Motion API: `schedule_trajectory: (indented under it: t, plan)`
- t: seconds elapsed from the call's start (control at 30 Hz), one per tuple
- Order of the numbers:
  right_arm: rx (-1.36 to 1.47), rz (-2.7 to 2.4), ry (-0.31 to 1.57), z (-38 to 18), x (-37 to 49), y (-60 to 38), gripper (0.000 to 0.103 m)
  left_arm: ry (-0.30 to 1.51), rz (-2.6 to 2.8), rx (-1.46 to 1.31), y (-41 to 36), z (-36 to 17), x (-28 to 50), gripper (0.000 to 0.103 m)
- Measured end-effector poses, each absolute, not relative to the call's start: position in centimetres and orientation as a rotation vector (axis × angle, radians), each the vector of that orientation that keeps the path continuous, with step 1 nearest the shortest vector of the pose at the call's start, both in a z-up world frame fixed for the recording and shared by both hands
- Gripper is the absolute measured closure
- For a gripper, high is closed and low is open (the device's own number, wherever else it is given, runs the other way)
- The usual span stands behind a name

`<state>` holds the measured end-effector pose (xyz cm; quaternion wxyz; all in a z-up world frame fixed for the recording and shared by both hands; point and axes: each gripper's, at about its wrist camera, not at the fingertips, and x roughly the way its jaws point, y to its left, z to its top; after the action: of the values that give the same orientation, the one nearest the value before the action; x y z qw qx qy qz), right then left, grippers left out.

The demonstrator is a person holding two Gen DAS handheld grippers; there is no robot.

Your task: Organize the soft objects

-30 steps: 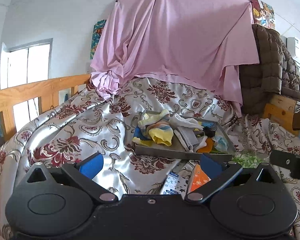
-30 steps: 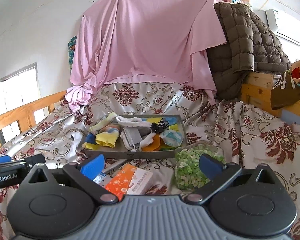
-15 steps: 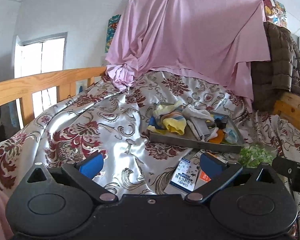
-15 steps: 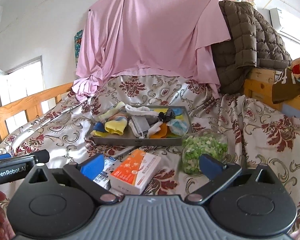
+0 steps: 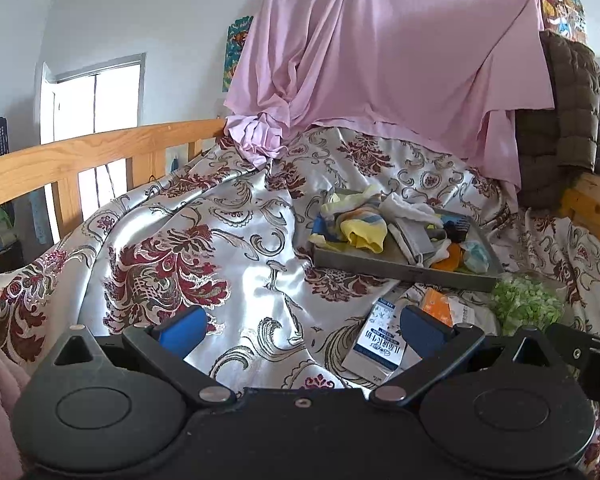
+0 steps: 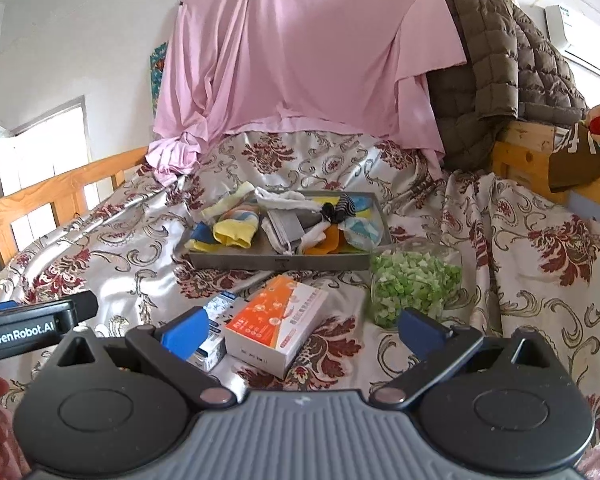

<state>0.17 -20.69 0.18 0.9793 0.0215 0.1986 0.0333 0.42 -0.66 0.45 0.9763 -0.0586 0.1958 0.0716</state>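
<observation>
Left gripper (image 5: 300, 330): jaws spread wide, empty, above floral bedspread (image 5: 204, 240). Right gripper (image 6: 302, 328): jaws spread wide, empty, orange-white box (image 6: 276, 320) between blue pads. Blue-white box (image 6: 216, 312) just beside it at 9 o'clock, partly behind left pad. Clear jar of green bits (image 6: 412, 280) at 1 o'clock. Grey tray (image 6: 284, 260) at 12 o'clock on bed, heaped with socks (image 6: 236, 228) and small cloths. Pink sheet (image 6: 300, 52) on wall beyond; brown quilted jacket (image 6: 500, 80) at 2 o'clock.
</observation>
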Motion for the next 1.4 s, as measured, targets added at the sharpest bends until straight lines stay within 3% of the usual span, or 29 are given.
schedule_trajectory:
  t: [1.4]
  plan:
    - [0.01,0.008,0.595,-2.0,2.9,-20.3,0.0,0.554,0.191,-0.064,-1.6,-0.9,2.1,0.001]
